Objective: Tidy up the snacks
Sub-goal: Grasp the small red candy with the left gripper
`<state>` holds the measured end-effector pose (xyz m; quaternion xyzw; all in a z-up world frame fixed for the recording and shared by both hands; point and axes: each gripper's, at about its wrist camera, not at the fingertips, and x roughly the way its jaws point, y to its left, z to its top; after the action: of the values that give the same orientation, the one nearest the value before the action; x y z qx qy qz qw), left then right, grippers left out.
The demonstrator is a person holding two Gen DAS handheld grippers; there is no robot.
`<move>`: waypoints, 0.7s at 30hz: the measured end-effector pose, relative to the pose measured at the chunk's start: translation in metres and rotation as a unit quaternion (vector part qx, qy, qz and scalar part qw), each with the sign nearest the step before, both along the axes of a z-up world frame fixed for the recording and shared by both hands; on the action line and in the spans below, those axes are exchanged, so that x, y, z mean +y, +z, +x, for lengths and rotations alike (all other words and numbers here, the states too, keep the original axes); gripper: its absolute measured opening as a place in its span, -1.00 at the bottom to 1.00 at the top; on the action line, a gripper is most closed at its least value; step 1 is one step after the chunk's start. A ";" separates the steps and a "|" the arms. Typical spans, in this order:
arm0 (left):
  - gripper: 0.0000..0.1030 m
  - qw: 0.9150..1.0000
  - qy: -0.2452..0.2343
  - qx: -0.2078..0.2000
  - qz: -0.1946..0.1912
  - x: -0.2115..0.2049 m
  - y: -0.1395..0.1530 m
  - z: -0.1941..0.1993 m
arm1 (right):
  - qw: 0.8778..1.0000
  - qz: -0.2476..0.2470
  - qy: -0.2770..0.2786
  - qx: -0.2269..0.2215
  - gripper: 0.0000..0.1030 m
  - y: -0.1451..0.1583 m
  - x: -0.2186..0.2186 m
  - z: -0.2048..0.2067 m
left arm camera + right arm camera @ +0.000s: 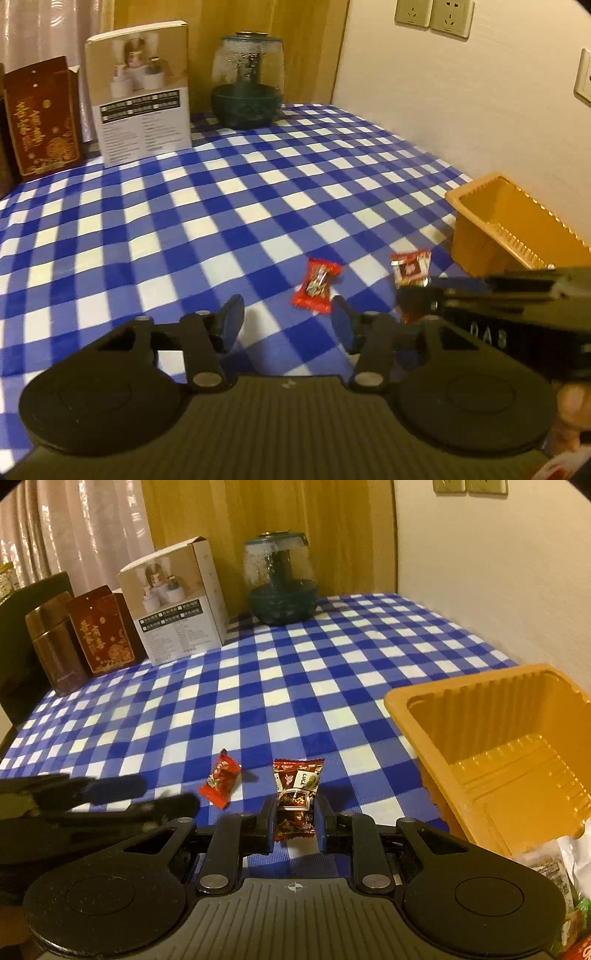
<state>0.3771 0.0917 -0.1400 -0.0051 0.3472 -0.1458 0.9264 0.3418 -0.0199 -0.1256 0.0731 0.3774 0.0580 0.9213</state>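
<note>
A dark red candy packet [296,797] stands between the fingers of my right gripper [295,821], which is shut on it just above the checked tablecloth; it also shows in the left wrist view [410,267]. A bright red wrapped candy [219,783] lies on the cloth to its left, also in the left wrist view [317,286]. My left gripper [288,319] is open and empty, just short of the bright red candy. An empty orange plastic tray [513,753] stands at the right, also in the left wrist view [513,225].
At the back stand a white product box [177,602], a red carton [103,631], a brown tin [55,646] and a glass jar with a teal base [282,583]. A wall runs along the right. More snack bags [565,886] lie at the bottom right.
</note>
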 end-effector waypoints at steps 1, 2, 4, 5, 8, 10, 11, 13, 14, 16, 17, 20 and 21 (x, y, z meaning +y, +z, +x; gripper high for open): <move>-0.22 1.000 -0.004 0.000 -0.001 -0.002 -0.001 0.004 | 1.000 0.003 -0.001 0.002 -0.58 0.000 -0.001 0.001; -0.26 1.000 -0.006 0.000 -0.002 -0.004 -0.002 0.006 | 1.000 0.004 -0.002 0.002 -0.59 -0.001 -0.001 0.001; -0.26 1.000 -0.011 -0.001 0.000 -0.008 -0.003 0.011 | 1.000 0.005 -0.004 0.002 -0.59 -0.001 -0.003 0.002; -0.30 1.000 -0.015 -0.001 0.003 -0.010 -0.004 0.013 | 1.000 0.006 -0.004 0.003 -0.59 -0.001 -0.003 0.002; -0.33 1.000 -0.027 -0.002 0.011 -0.017 -0.008 0.019 | 1.000 0.008 -0.008 0.006 -0.59 -0.002 -0.005 0.003; -0.38 0.999 -0.032 0.000 0.012 -0.021 -0.010 0.023 | 1.000 0.009 -0.009 0.007 -0.59 -0.002 -0.005 0.003; -0.44 0.999 -0.033 0.001 0.015 -0.022 -0.011 0.024 | 1.000 0.008 -0.010 0.007 -0.59 -0.002 -0.006 0.003; -0.57 0.999 -0.035 -0.001 0.020 -0.025 -0.013 0.026 | 1.000 0.009 -0.011 0.008 -0.59 -0.002 -0.005 0.004; -0.62 0.999 -0.034 -0.001 0.021 -0.025 -0.013 0.026 | 1.000 0.008 -0.011 0.009 -0.59 -0.002 -0.004 0.004; -0.63 0.999 -0.026 -0.001 0.023 -0.024 -0.010 0.023 | 1.000 0.008 -0.010 0.007 -0.59 -0.002 -0.004 0.004; -0.63 0.999 -0.022 0.000 0.023 -0.023 -0.009 0.021 | 1.000 0.008 -0.009 0.006 -0.59 -0.002 -0.004 0.004; -0.63 1.000 -0.006 0.007 0.021 -0.020 -0.005 0.009 | 1.000 0.011 -0.003 0.002 -0.59 -0.001 -0.002 0.002; -0.64 1.000 -0.001 0.012 0.018 -0.018 -0.004 0.003 | 1.000 0.012 0.001 0.000 -0.59 0.001 -0.002 0.000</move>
<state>0.3805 0.0735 -0.1439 0.0099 0.3604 -0.1402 0.9221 0.3414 -0.0219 -0.1251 0.0839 0.3768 0.0637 0.9203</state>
